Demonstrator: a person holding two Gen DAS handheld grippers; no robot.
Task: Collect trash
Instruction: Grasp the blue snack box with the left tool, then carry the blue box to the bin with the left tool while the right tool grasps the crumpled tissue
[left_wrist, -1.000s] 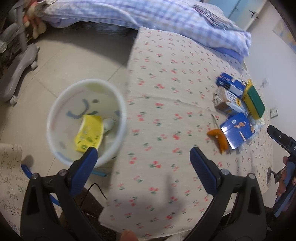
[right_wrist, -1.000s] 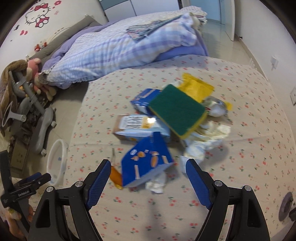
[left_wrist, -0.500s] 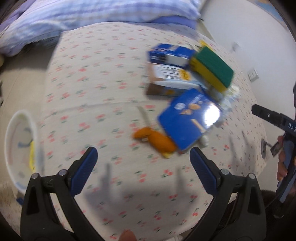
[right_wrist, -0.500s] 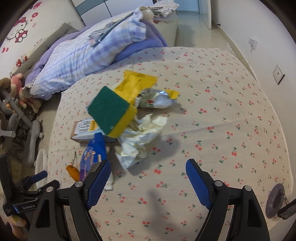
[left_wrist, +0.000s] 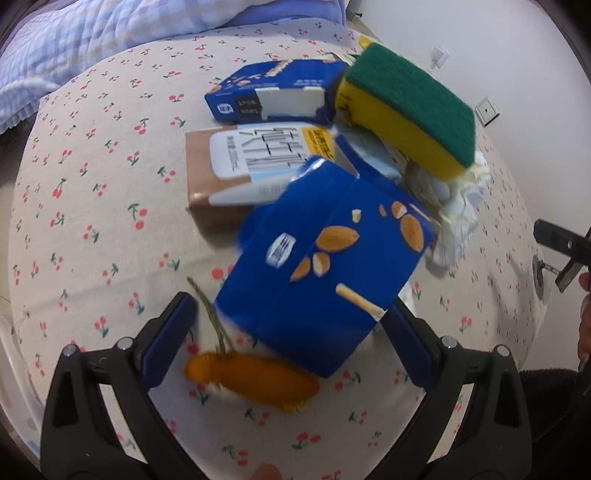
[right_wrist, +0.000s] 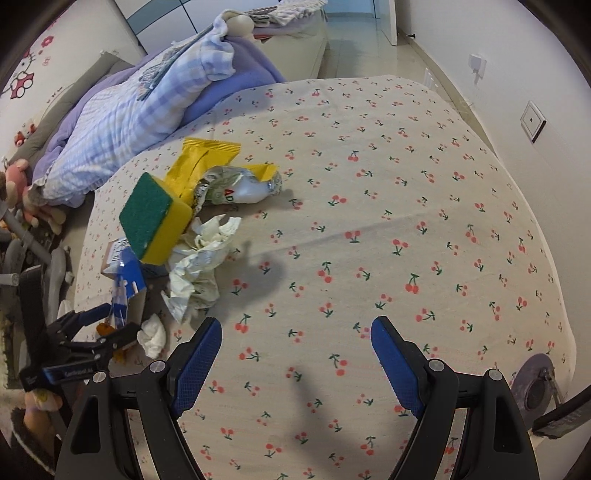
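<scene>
Jaws spread wide on both grippers, nothing gripped.

Left gripper (left_wrist: 288, 332) poised straddling blue snack box (left_wrist: 325, 269), box tilted with long axis running diagonally up to the right, orange peel (left_wrist: 255, 380) lying just below it on the bench (left_wrist: 92, 206). Right gripper (right_wrist: 295, 354) hung over bare cloth, crumpled paper (right_wrist: 199, 266) off to its upper left; left hand judged far nearer the box.

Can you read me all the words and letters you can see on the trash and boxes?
"AD" in red: on the crumpled silver wrapper; the rest is folded away.
Large Chinese characters on the brown and white box: too blurred to read.
Small print on the far blue box: too small.
Logo on the near blue box: blurred.
</scene>
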